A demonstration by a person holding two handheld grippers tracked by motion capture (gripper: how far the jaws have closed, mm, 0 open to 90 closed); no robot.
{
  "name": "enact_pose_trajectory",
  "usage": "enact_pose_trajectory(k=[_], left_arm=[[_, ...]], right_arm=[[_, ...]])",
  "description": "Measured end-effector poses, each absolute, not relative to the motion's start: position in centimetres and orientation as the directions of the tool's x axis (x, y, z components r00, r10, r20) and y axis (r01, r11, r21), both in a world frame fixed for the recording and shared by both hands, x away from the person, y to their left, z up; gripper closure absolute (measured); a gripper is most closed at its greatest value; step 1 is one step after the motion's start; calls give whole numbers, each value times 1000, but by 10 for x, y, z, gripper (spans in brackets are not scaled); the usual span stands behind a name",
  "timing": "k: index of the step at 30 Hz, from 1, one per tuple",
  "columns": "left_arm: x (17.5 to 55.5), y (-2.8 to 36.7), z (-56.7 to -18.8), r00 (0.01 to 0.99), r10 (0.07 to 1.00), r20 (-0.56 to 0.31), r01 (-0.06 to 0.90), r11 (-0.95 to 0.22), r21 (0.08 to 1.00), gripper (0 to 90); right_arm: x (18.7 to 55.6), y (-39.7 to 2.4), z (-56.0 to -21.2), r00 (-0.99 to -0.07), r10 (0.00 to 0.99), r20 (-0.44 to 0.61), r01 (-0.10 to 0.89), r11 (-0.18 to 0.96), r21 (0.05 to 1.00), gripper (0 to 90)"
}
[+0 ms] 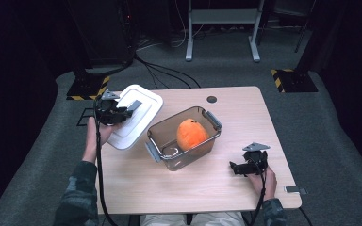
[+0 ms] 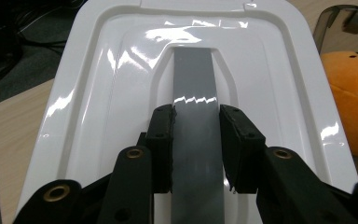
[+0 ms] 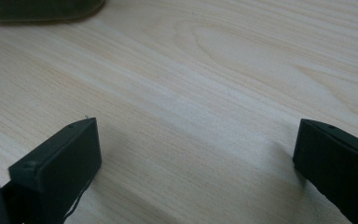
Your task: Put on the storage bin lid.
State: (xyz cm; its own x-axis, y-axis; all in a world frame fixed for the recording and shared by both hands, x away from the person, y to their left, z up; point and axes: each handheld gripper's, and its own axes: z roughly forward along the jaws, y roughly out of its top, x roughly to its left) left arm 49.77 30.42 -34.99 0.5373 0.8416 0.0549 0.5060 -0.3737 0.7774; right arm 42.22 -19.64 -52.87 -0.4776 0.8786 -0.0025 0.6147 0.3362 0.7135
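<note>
While we look down on the table (image 1: 188, 188), our left tongs (image 1: 131, 107) sit at the far left, clamped on the grey handle (image 2: 196, 116) that runs down the middle of the white lid (image 1: 134, 115). From the left gripper view, the two black jaws press on either side of that grey strip, and the glossy lid (image 2: 98, 116) spreads out around it. We see the lid tilted, its near edge toward our left hand (image 1: 101, 134) and overlapping the table's left edge, just left of the clear box (image 1: 162, 134). That box stands open near the middle of the table, with grey clips at its ends, and an orange soft toy (image 1: 192, 133) rests inside it. The toy (image 2: 352, 93) also shows at the right of the left gripper view.

Our right tongs (image 1: 238, 168) lie low at the near right of the table, well apart from the box. Their jaws stand wide apart over bare wood (image 3: 191, 93), holding nothing.
</note>
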Motion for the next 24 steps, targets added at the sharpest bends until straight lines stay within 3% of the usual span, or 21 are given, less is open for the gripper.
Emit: enact_pose_trajectory(k=[24], left_arm=[[484,258,-317,646,762,45,425,-409,808,663]], right_arm=[[422,-196,-529,-477,879,-2,615,335,714,1]])
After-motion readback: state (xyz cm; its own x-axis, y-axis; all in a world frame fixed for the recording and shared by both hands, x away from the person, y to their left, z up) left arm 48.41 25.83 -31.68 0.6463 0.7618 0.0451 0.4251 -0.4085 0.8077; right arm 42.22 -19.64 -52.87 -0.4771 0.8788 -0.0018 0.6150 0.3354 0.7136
